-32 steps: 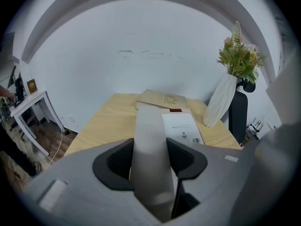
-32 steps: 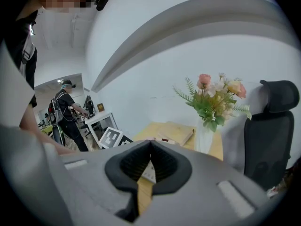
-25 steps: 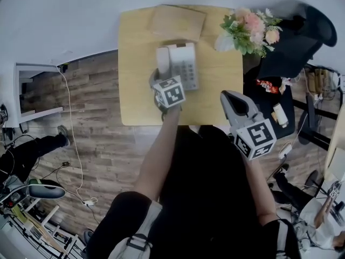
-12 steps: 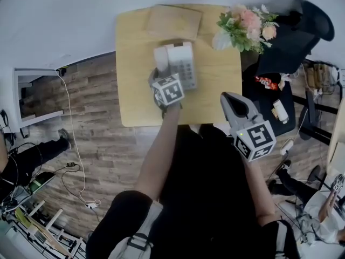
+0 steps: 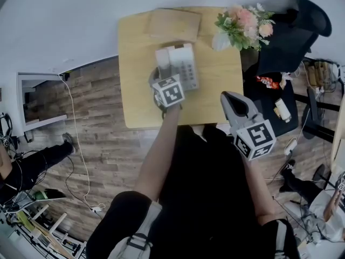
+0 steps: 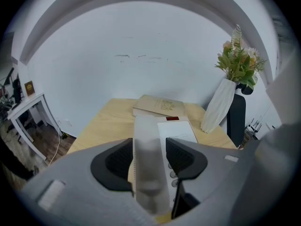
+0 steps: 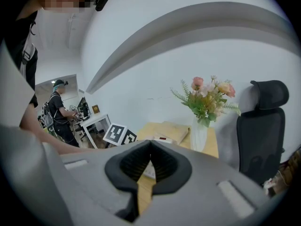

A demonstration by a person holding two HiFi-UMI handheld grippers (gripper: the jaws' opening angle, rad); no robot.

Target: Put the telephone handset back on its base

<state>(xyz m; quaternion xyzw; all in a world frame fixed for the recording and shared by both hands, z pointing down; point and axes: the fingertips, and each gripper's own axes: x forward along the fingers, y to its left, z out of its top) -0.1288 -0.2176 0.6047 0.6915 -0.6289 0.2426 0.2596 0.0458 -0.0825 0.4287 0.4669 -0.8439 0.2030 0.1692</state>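
Our left gripper [image 6: 149,149] is clamped on the near end of a pale grey telephone handset [image 5: 163,62]; both black pads press against its sides. The handset lies lengthwise along the left side of the telephone base [image 5: 186,66], with the keypad buttons just to its right. We cannot tell whether it is fully seated in the cradle.

Our right gripper [image 7: 150,144] holds nothing. Its two jaws meet at the tips, and it hangs over the near right corner of the table, well apart from the telephone. Through its own camera we see the left gripper's cube with square markers [image 7: 115,133] off to the left.

The telephone sits near the middle of a small light wooden table [image 5: 215,88], slightly toward the far edge. A tan book [image 5: 173,24] lies flat at the far edge, just behind the telephone. At the far right corner stands a white vase [image 6: 217,106] with pink and cream flowers and green leaves.

A black office chair [image 5: 294,36] stands just beyond the right edge of the table. A white wall [image 6: 141,41] rises behind the far edge. A wood-plank floor [image 5: 102,123] runs to the left, with a white cable trailing across it. In the right gripper view, a person [image 7: 59,112] stands at a small white desk far off to the left.
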